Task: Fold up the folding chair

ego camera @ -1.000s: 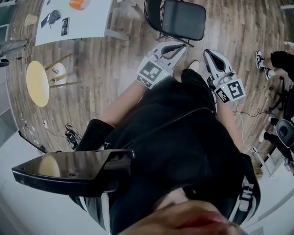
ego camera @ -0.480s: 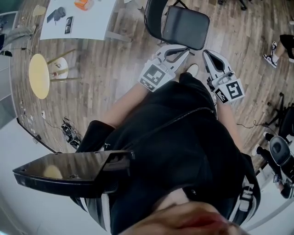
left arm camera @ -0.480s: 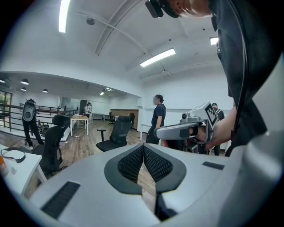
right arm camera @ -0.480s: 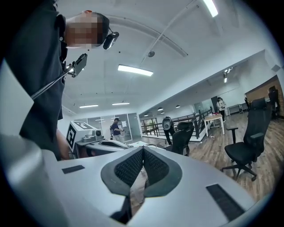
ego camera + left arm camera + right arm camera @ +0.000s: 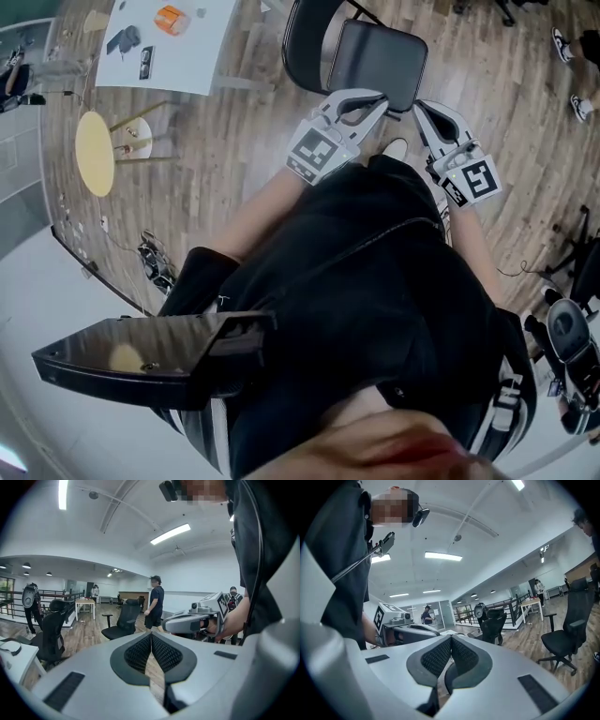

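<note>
The left tool [image 5: 364, 97] and right tool [image 5: 423, 111], closed on nothing, point toward the folding chair [image 5: 377, 52], likely to grab it.

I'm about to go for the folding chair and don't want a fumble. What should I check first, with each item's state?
1. Chair in view ahead: ok.
2. Chair folded: not ok, it stands unfolded.
3. Left claw open: not ok, shut, empty.
4. Right claw open: not ok, shut, empty.
5. Claws off chair: cannot tell; the left one overlaps its edge in the head view.
</note>
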Action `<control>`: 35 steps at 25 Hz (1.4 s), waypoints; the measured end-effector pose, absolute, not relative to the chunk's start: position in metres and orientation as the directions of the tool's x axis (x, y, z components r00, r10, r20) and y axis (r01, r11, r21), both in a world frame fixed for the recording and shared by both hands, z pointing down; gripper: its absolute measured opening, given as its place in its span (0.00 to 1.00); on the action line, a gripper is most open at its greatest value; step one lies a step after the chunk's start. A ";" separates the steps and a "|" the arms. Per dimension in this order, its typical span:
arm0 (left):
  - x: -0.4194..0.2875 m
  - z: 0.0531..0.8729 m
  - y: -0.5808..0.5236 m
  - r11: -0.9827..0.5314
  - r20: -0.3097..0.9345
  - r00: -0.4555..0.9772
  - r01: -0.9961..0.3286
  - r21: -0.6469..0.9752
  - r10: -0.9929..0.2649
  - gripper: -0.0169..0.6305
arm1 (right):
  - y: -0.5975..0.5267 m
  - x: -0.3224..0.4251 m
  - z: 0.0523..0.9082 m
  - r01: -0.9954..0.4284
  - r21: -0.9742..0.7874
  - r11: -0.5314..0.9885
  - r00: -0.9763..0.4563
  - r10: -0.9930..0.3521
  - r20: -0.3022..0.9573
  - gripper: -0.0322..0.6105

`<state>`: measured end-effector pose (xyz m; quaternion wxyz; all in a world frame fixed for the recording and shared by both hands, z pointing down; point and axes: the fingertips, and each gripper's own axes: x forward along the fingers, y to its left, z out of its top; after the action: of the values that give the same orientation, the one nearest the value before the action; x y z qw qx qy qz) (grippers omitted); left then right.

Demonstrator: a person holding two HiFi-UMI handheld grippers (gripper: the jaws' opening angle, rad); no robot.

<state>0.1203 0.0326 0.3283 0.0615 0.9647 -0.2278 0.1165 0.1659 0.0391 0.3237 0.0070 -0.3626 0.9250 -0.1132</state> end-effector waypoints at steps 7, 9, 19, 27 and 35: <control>0.147 0.329 0.018 -0.876 0.276 0.849 -0.480 0.050 -0.449 0.04 | 0.021 0.182 0.324 -0.631 -0.220 0.744 -0.769 -0.638 0.045 0.07; 0.148 0.329 0.012 -0.872 0.276 0.846 -0.486 0.049 -0.456 0.04 | 0.015 0.182 0.325 -0.623 -0.220 0.750 -0.775 -0.630 0.044 0.07; 0.118 0.347 -0.025 -0.875 0.292 0.851 -0.478 0.083 -0.437 0.04 | -0.024 0.153 0.347 -0.619 -0.246 0.746 -0.781 -0.618 0.091 0.07; 0.053 0.377 -0.082 -0.876 0.343 0.852 -0.462 0.137 -0.395 0.04 | -0.070 0.109 0.388 -0.675 -0.336 0.657 -0.730 -0.661 0.175 0.07; -0.007 0.442 -0.147 -0.824 0.492 0.796 -0.513 0.241 -0.352 0.04 | -0.109 0.120 0.458 -0.720 -0.407 0.562 -0.682 -0.682 0.266 0.07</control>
<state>-0.0066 -0.1467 0.4423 0.1842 0.9296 -0.2329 0.2184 0.1203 -0.1088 0.4578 -0.0393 -0.3971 0.8828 -0.2480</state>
